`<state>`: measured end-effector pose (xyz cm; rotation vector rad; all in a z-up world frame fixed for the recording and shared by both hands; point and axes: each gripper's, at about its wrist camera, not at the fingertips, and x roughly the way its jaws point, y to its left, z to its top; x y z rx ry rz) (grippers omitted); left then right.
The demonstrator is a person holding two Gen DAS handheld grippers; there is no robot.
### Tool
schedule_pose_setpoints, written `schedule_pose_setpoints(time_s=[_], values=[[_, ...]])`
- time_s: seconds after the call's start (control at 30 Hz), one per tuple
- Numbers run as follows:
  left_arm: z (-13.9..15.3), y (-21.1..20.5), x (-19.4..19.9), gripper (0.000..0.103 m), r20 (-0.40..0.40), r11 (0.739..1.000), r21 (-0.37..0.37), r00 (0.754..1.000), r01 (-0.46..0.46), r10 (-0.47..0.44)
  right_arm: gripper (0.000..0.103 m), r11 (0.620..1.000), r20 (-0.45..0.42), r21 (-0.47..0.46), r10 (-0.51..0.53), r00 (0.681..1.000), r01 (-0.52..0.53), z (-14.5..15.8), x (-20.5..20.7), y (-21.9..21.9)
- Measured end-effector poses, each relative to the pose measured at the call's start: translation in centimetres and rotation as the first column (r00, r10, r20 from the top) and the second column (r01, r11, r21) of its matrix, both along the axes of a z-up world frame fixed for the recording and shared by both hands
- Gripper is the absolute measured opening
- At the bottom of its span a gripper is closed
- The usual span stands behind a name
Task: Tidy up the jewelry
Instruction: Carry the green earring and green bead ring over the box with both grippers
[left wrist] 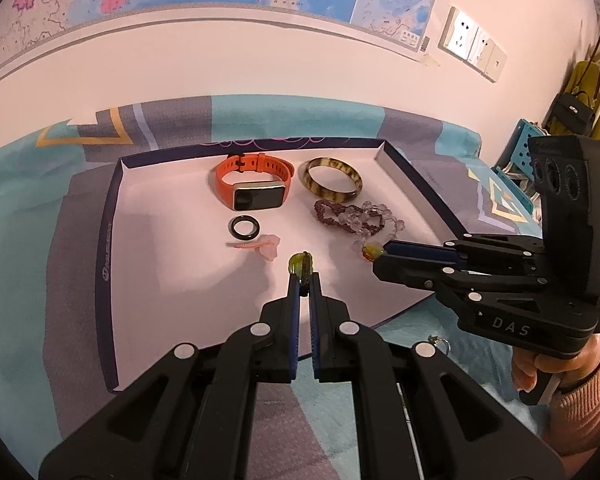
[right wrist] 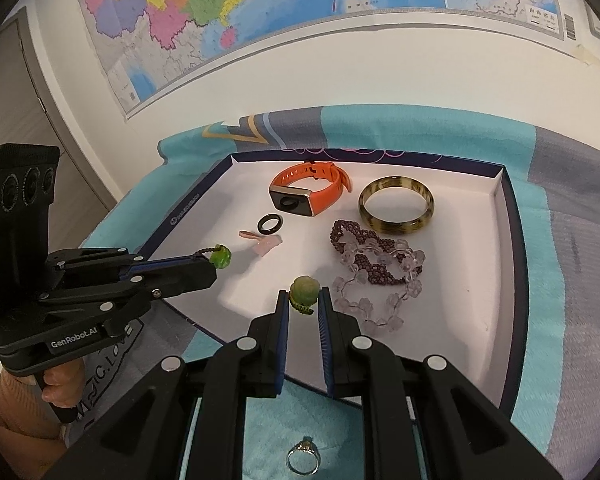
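Above the near edge of the white tray (right wrist: 496, 320), the left gripper (left wrist: 303, 276) fingers clamp a braided cord with a green bead (left wrist: 296, 262). The right gripper (right wrist: 303, 300) fingers pinch the cord's other green bead (right wrist: 305, 290).

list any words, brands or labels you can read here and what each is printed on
"DAS" on the right tongs body.
"GenRobot.AI" on the left tongs body.
"C.LOVE", partly hidden, on the grey fabric under the left tongs.
Tray rim logo, wall map print: too small to read.
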<state>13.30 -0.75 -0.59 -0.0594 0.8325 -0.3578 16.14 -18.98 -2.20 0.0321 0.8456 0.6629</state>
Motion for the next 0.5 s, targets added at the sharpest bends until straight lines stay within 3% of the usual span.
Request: schedule_pose_setpoints(time_s=[0.5], values=[[-1.5, -0.3, 1.8, 0.005, -0.049, 0.999, 0.030, 0.999, -0.016, 0.018, 0.013, 0.999, -0.009, -0.046, -0.010, 1.000, 0.009, -0.8, 1.1, 0.9]])
